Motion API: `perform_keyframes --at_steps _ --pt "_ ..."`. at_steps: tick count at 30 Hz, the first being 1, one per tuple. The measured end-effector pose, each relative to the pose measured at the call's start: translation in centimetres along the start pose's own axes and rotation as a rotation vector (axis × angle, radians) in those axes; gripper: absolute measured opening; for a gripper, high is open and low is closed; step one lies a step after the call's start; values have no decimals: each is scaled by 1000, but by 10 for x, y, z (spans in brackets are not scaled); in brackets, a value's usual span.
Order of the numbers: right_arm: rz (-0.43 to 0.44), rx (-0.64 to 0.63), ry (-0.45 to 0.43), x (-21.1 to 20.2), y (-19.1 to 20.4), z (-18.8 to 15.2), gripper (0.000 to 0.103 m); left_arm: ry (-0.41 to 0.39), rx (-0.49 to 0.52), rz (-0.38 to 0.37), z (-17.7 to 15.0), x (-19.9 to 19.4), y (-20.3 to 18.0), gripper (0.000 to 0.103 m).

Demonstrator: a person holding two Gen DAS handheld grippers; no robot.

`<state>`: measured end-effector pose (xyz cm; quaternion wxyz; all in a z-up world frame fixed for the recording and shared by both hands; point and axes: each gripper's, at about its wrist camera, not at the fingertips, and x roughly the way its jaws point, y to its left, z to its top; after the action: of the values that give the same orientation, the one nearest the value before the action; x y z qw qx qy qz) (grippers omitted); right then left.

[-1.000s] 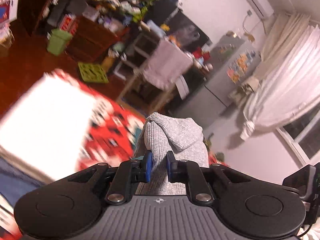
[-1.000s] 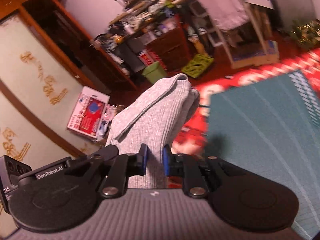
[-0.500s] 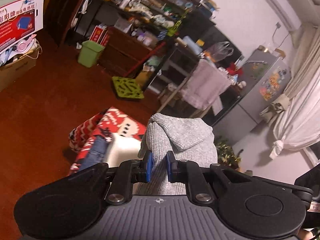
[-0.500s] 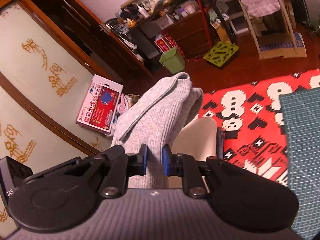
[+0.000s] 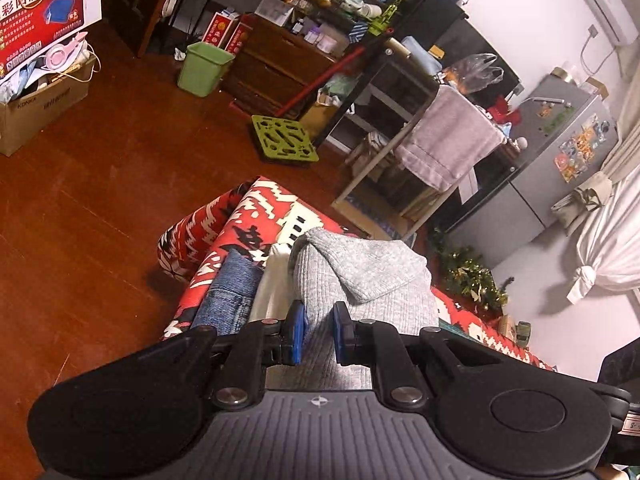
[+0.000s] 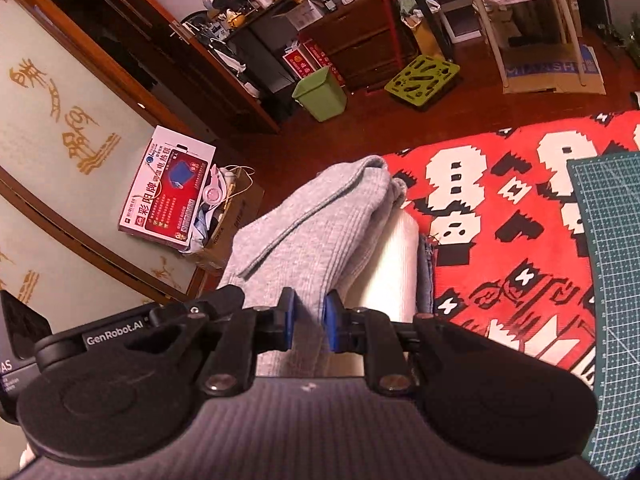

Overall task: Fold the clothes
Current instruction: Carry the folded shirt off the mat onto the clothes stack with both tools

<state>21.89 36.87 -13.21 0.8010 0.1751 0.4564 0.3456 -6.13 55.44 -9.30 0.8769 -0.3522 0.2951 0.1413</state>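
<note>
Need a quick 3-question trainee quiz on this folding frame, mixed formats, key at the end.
1. True or false: both grippers are shut on the grey knit garment.
2. In the right wrist view, which garment lies directly right of the white folded item? A) denim B) a black jacket C) a yellow scarf
3. What colour are the left gripper pads?

Key: 1 true; 2 A; 3 blue.

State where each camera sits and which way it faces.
Left wrist: sits behind the left tongs, facing past the clamped grey garment toward the shelves and fridge; only the tongs show.
Right wrist: behind the right tongs, facing the cabinet wall; only the tongs show.
Shared: grey garment, green bin, red patterned cloth.
</note>
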Motion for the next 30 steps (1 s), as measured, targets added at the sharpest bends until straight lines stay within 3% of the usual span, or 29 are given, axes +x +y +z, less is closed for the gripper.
perform_keyframes --at_steps 3,5,9,11,16,23,24,25,26,30 --pt "31 33 6 3 -9 1 25 5 -34 -1 0 0 7 22" --pt "51 69 6 2 -18 3 45 -2 -66 1 2 -5 11 30" --pt "92 167 -38 -6 -43 22 52 -31 -74 -10 5 -21 16 35" --pt "107 219 -68 -5 -56 35 64 -48 -66 -11 9 -30 16 37" --pt "148 351 -50 26 -92 61 70 -68 1 4 19 -40 4 41" --pt "205 373 -7 63 -104 71 66 -36 69 -13 22 -27 -13 43" --pt "196 356 6 67 -103 73 59 -22 88 -3 21 -23 -15 43" --pt "187 326 13 70 -101 75 36 -5 108 7 19 -18 -18 43" --pt "177 290 16 72 -97 78 19 13 127 15 16 -13 -19 40" --pt "119 69 4 72 -73 85 18 62 197 65 3 3 -23 40"
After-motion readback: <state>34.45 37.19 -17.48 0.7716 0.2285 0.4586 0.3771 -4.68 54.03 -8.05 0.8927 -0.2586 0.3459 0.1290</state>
